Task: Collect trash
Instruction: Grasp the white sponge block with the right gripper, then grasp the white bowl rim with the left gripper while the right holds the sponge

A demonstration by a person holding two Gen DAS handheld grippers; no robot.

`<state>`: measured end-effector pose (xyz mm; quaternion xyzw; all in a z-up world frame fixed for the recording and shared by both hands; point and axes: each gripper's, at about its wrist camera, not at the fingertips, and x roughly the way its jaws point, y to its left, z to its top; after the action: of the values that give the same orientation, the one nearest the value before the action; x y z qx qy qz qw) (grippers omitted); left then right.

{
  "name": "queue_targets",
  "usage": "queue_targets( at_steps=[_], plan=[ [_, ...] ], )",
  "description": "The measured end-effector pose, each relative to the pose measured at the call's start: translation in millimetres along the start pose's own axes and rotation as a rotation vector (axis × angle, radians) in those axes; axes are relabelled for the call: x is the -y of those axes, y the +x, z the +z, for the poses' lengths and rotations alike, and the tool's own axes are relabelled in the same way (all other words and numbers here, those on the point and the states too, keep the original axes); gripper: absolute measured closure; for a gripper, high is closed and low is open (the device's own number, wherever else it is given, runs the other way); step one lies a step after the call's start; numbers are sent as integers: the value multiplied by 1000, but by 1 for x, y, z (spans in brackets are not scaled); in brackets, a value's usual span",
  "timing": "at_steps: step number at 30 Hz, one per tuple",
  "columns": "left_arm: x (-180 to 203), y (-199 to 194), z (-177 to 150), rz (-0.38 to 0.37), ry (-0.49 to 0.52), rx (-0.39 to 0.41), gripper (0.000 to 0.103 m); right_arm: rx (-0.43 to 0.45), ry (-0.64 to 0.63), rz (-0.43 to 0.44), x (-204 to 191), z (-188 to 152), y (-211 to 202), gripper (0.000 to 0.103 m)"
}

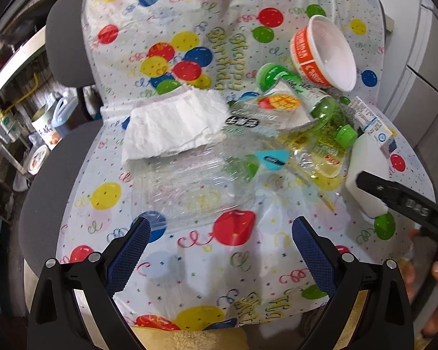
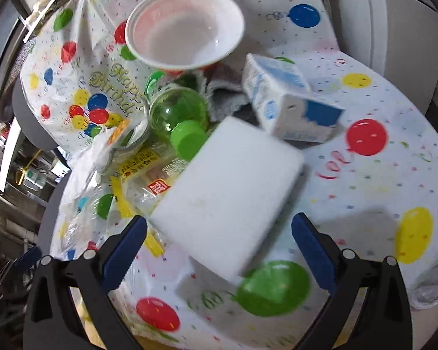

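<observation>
Both tools open over the heaped trash

We held the left tool [image 1: 220,232] spread wide and empty above the balloon-print cloth [image 1: 160,11] that covered the tabletop, probably to catch the rubbish. At twelve o'clock from it lay a clear plastic container [image 1: 187,186], with a crumpled paper towel [image 1: 172,128] just beyond. Our right tool [image 2: 219,230] also gaped empty, its fingers flanking a white sponge block [image 2: 230,195] without touching it, seemingly lined up for a grasp. Farther on at twelve sat a green bottle [image 2: 179,110], a noodle bowl [image 2: 185,26] and, toward one o'clock, a milk carton [image 2: 286,102].
</observation>
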<state>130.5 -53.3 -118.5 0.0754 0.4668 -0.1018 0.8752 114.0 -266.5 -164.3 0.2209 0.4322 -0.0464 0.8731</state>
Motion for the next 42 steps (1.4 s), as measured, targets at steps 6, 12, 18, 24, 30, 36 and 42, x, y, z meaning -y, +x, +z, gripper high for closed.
queue_targets(
  at_steps=[6, 12, 18, 24, 30, 36, 42],
  plan=[
    [-28, -3, -10, 27, -58, -2, 7, 43, -70, -105, -12, -3, 6, 7],
    [-62, -5, -25, 50, -132, -11, 7, 77, -190, -206, -4, -17, -20, 22],
    [-77, -6, -35, 42, -169, -11, 7, 110, -166, -117, 14, -29, -39, 5],
    [-72, -12, -41, 26, -153, -5, 7, 101, -88, -177, 16, -29, -35, 7],
    [-66, -15, -44, 15, -136, -5, 7, 72, -184, -233, 0, -33, -26, 33],
    [-59, -22, -48, 0, -110, 5, 7, 97, -238, -148, 0, -39, -59, 42],
    [-25, -28, -42, -77, -18, 18, 8, 202, -253, -121, 18, -40, -114, 42]
  ],
)
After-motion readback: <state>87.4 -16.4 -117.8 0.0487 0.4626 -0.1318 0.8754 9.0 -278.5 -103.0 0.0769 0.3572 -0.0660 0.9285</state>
